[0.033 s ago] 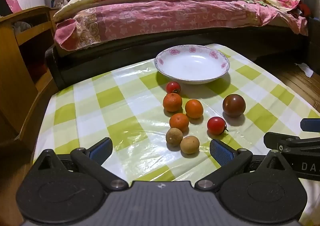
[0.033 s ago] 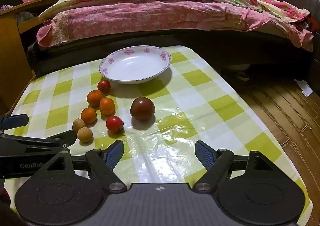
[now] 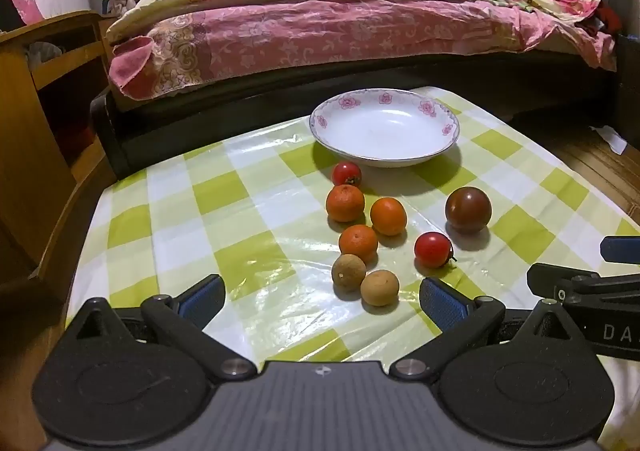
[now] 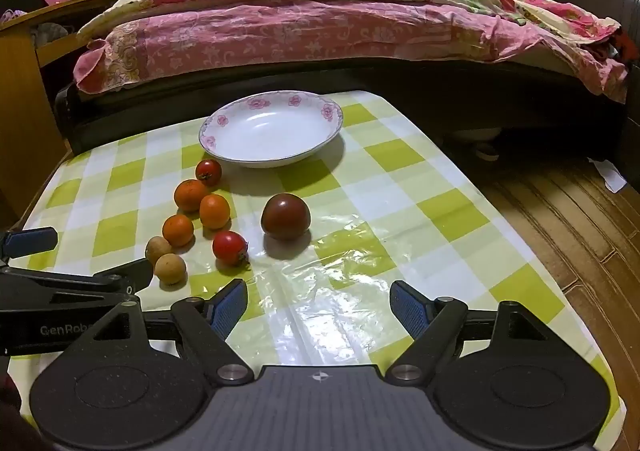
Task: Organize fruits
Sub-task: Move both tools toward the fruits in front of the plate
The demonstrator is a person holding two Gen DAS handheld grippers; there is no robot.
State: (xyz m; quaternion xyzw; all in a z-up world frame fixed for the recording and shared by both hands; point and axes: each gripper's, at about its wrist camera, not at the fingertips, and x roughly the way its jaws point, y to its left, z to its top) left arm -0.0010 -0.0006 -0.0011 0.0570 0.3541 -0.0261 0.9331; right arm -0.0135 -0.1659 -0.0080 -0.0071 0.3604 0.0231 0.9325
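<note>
An empty white plate (image 3: 440, 139) (image 4: 224, 123) with pink flowers stands at the far side of the green-checked table. In front of it lie three oranges (image 3: 345, 203) (image 4: 190, 195), two red tomatoes (image 3: 433, 249) (image 4: 229, 247), a dark tomato (image 3: 468, 209) (image 4: 285, 216) and two brown longans (image 3: 379, 287) (image 4: 170, 269). My left gripper (image 3: 322, 301) is open and empty, just short of the longans. My right gripper (image 4: 318, 307) is open and empty, to the right of the fruit cluster. Each gripper shows at the edge of the other's view.
A bed (image 3: 360, 23) with a pink quilt runs along the far edge of the table. A wooden shelf (image 3: 36, 99) stands to the left. Wooden floor (image 4: 560, 203) lies past the table's right edge.
</note>
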